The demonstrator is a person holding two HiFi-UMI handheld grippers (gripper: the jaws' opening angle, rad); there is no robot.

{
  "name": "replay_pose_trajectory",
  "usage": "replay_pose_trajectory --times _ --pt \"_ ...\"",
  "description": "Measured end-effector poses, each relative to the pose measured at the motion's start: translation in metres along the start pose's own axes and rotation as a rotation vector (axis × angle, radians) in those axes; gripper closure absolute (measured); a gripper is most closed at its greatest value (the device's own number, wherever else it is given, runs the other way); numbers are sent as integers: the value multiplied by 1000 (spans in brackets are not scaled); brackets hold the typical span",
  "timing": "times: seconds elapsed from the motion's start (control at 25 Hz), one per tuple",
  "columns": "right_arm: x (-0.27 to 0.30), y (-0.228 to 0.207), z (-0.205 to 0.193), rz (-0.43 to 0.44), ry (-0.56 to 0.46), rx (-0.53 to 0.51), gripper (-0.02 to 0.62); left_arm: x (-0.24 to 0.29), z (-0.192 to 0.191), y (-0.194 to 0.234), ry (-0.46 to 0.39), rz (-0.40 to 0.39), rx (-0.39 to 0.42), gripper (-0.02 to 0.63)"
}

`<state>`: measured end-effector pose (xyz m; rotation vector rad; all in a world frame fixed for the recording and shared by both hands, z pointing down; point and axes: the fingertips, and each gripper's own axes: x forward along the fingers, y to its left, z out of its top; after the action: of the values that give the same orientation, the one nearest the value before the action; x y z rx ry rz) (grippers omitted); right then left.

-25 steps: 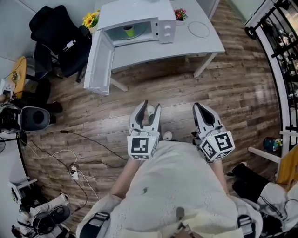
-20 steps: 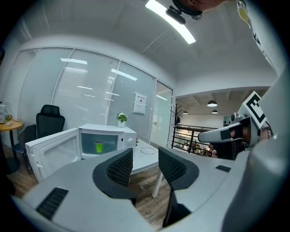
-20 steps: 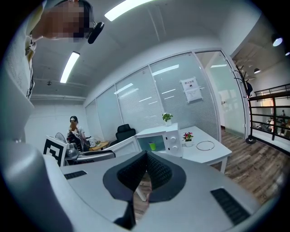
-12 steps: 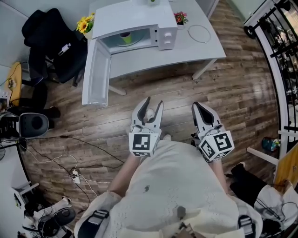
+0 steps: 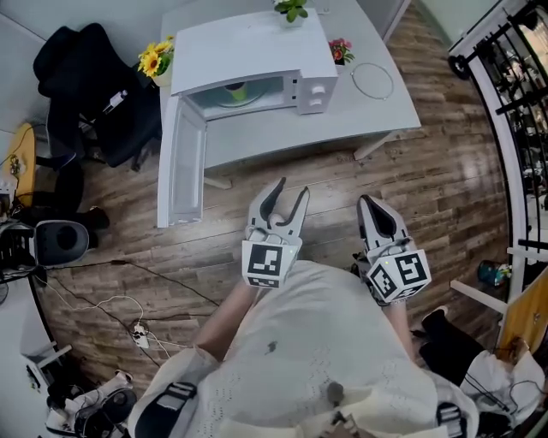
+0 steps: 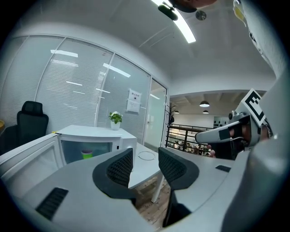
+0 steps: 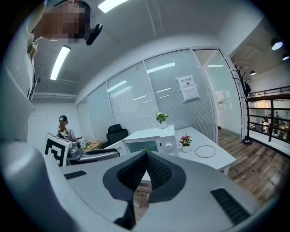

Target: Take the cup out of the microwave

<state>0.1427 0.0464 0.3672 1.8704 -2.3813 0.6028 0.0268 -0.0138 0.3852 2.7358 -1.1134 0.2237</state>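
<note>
A black office chair stands off the table's left edge, and sunflowers sit at its back left corner. The white microwave stands on the left part of the table. Its door hangs wide open, out past the table's front edge. The green cup stands upright inside the cavity, on the turntable. A small potted plant stands on the microwave's top. A pot of pink flowers stands just right of the microwave, and a thin ring lies flat near the table's right edge.

Both grippers hang over the wooden floor in front of the table's front edge, well apart from the microwave. The left gripper has its jaws parted with nothing between them. The right gripper, beside it, has its jaws pressed together and holds nothing.
</note>
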Motion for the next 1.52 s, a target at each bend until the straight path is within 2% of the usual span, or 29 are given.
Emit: replay_pose_trajectory --times 0.24,0.56,0.68,0.88,1.2,1.52 --pt "45 4 17 -15 -12 -13 586 27 3 41 5 -19 0 408" --pt "98 15 26 -23 -26 -13 586 50 3 101 9 -5 22 408" --pt "110 21 25 -9 -19 -11 586 50 1 120 13 26 20 408" --pt "130 33 22 19 1 -13 586 44 -15 145 43 82 -30 408" --pt "163 39 17 98 38 -18 586 34 -35 170 81 168 -64 408" --pt "211 43 30 196 56 -62 586 39 -36 207 68 285 -79 408"
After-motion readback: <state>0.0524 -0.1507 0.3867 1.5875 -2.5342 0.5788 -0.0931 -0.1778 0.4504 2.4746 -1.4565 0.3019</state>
